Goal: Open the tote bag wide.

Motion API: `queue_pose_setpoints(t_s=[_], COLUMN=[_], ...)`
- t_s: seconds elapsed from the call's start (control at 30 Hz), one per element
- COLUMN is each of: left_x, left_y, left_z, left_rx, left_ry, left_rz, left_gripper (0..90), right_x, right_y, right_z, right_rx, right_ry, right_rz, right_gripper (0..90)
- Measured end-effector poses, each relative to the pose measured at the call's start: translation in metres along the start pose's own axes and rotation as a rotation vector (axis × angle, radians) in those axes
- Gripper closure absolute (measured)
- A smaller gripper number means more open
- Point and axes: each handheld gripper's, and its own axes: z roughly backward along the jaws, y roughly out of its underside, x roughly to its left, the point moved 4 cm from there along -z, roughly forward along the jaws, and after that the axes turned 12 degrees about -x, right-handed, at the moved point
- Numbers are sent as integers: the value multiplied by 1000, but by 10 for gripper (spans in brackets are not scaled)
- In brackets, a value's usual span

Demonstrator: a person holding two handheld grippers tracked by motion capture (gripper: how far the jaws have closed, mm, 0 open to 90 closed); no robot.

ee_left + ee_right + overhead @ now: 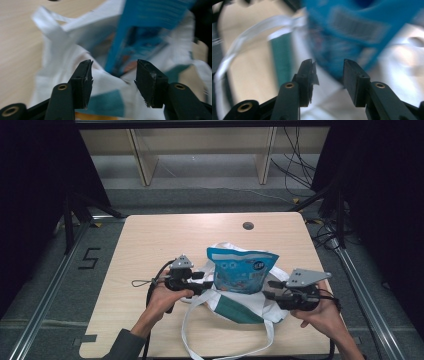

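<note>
Judging step as seating blue snack pouch (241, 270) in white tote bag (260, 307) mid-table; we saw left gripper (209, 276) at 9 o'clock, right gripper (270, 290) at 3, both parted, empty. We reckoned regripping bag rim evenly best.

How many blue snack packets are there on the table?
1. The blue packet stands upright in the white cloth bag near the table's middle, between the two grippers. More could be hidden inside the bag.
</note>
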Motion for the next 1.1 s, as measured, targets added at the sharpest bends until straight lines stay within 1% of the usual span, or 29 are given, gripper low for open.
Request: queue_pose_setpoints(t_s=[0.03, 0.07, 0.1, 0.13, 0.23, 0.27, 0.3, 0.33, 0.37, 0.4, 0.43, 0.47, 0.5, 0.53, 0.57, 0.6, 0.63, 0.67, 0.7, 0.73, 0.77, 0.83, 0.87, 0.9, 0.93, 0.97, 1.03, 1.07, 1.1], left_x=[-10, -10, -12, -15, -21, -21, -23, -25, -27, -28, -29, -30, -31, -33, -34, -33, -33, -31, -31, -29, -29, -28, -27, -27, -26, -26, -26, -27, -27], left_y=[7, 7, 10, 14, 20, 21, 23, 25, 27, 29, 30, 31, 33, 35, 38, 40, 43, 48, 51, 58, 58, 68, 74, 80, 89, 90, 89, 89, 89], left_z=[2, 2, 2, 2, -2, -4, -6, -6, -7, -7, -8, -8, -9, -9, -9, -9, -10, -9, -9, -5, -5, -5, -5, -7, -9, -8, -7, -8, -8], left_rx=[3, 3, 2, 18, 22, 31, 28, 36, 45, 47, 46, 50, 57, 80, 107, 127, 141, 167, 165, 208, 208, 228, 255, 273, 292, 287, 299, 294, 296], left_ry=[50, 50, 52, 71, 59, 58, 54, 47, 59, 55, 54, 60, 64, 58, 41, 33, 17, 5, -2, -17, -17, -19, -25, -27, -31, -36, -32, -37, -32], left_rz=[11, 11, 10, 9, -42, -60, -60, -66, -78, -100, -95, -108, -121, -147, -193, -227, -243, -277, -277, -343, -343, -348, -354, -362, -389, -369, -380, -379, -384], left_gripper=[444, 427, 427, 405, 384, 375, 368, 359, 365, 390, 408, 468, 485, 529, 572, 655, 677, 755, 755, 796, 806, 813, 820, 824, 825, 827, 826, 826, 825], right_x=[-6, -6, -14, -25, -31, -38, -41, -44, -49, -49, -51, -51, -54, -56, -61, -63, -66, -72, -72, -80, -80, -91, -99, -108, -113, -120, -130, -134, -136], right_y=[-1, -1, -2, -3, -4, -5, -4, -4, -2, 1, 3, 5, 6, 7, 8, 8, 7, 3, 3, -2, -2, -5, -3, 1, 6, 16, 37, 49, 59], right_z=[4, 4, 6, 8, 7, 3, -1, -3, -8, -15, -20, -23, -28, -30, -33, -34, -33, -33, -33, -32, -32, -33, -36, -41, -46, -54, -69, -76, -81], right_rx=[-5, -5, -12, -9, -13, -21, -9, 9, 25, 46, 59, 82, 81, 98, 106, 111, 115, 92, 92, 70, 70, 62, 68, 73, 81, 115, 184, 193, 211], right_ry=[34, 34, 77, 129, 146, 167, 171, 164, 144, 136, 121, 102, 91, 96, 112, 125, 136, 172, 172, 196, 196, 227, 271, 288, 302, 324, 321, 318, 316], right_rz=[-13, -13, -5, -4, -14, 12, -8, -9, 7, -13, -8, -25, 1, 9, 57, 55, 48, 28, 28, 27, 27, 16, -5, -11, -24, -55, -99, -112, -143], right_gripper=[584, 584, 572, 560, 561, 566, 571, 586, 604, 604, 609, 633, 675, 750, 802, 842, 861, 867, 867, 869, 869, 871, 872, 872, 872, 872, 870, 868, 867])
